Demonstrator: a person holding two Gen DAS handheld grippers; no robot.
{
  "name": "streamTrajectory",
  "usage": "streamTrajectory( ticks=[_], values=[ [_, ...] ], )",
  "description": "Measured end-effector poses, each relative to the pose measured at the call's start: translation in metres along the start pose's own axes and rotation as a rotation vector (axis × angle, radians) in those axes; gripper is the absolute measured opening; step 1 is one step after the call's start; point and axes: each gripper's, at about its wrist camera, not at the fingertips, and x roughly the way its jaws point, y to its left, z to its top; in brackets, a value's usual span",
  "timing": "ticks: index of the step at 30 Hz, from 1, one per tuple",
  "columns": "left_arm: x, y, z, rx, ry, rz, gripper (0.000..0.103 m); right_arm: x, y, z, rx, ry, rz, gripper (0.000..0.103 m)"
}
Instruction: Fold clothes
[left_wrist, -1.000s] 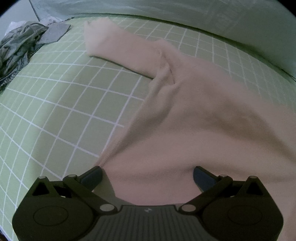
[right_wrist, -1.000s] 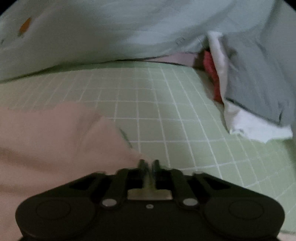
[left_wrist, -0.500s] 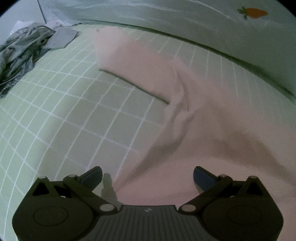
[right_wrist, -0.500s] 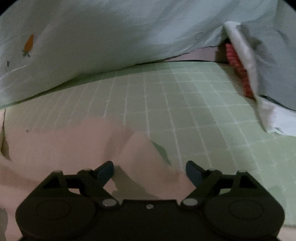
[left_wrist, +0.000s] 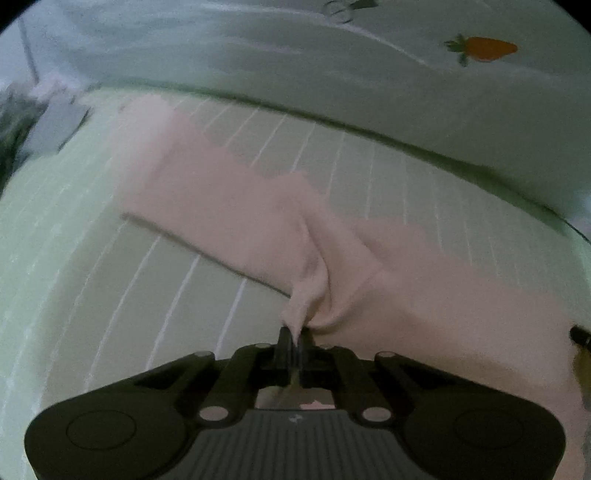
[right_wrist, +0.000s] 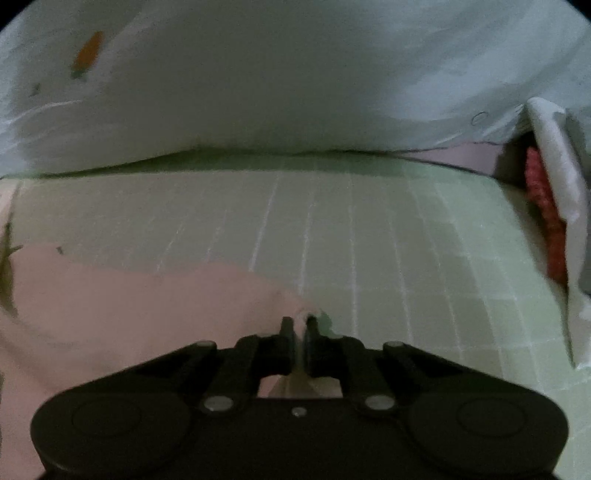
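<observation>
Nearest me, my left gripper (left_wrist: 294, 334) is clenched on a pinch of the pink garment (left_wrist: 424, 295), the cloth puckering up into the jaws. My right gripper (right_wrist: 300, 325) is likewise clamped on the garment's near right edge (right_wrist: 147, 306), pink fabric showing between the pads. The garment lies spread across the green gridded mat (left_wrist: 110, 295), one sleeve (left_wrist: 192, 192) stretching away far left. Beyond it sits pale bedding with a carrot print (left_wrist: 484, 48).

I judge I'm at the grasp before a fold. Next I'd lift both pinches together, evenly, and carry the near edge toward the far side without dragging.
</observation>
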Motion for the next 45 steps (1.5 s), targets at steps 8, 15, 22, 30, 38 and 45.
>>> streamTrajectory(
  ticks=[8,15,22,30,38,45],
  values=[
    [0.013,-0.017,0.048,-0.019,-0.083,-0.010,0.017,0.050,-0.014,0.064,0.092,-0.006,-0.074,0.016],
    [-0.036,0.010,0.001,0.014,-0.093,-0.021,0.059,-0.037,-0.005,0.017,0.134,-0.071,0.002,0.072],
    [-0.085,0.076,-0.102,-0.045,0.006,0.067,0.062,-0.130,0.008,-0.106,0.151,0.030,-0.032,0.076],
    [-0.108,0.117,-0.149,-0.109,0.074,0.043,0.059,-0.186,0.026,-0.170,0.233,0.084,0.002,0.077],
    [-0.101,0.113,-0.154,0.069,0.121,0.008,0.033,-0.208,0.058,-0.190,0.311,0.074,-0.006,0.077],
    [-0.096,0.126,-0.146,0.202,0.136,0.034,0.037,-0.200,0.076,-0.187,0.477,0.099,-0.004,0.060]
  ],
)
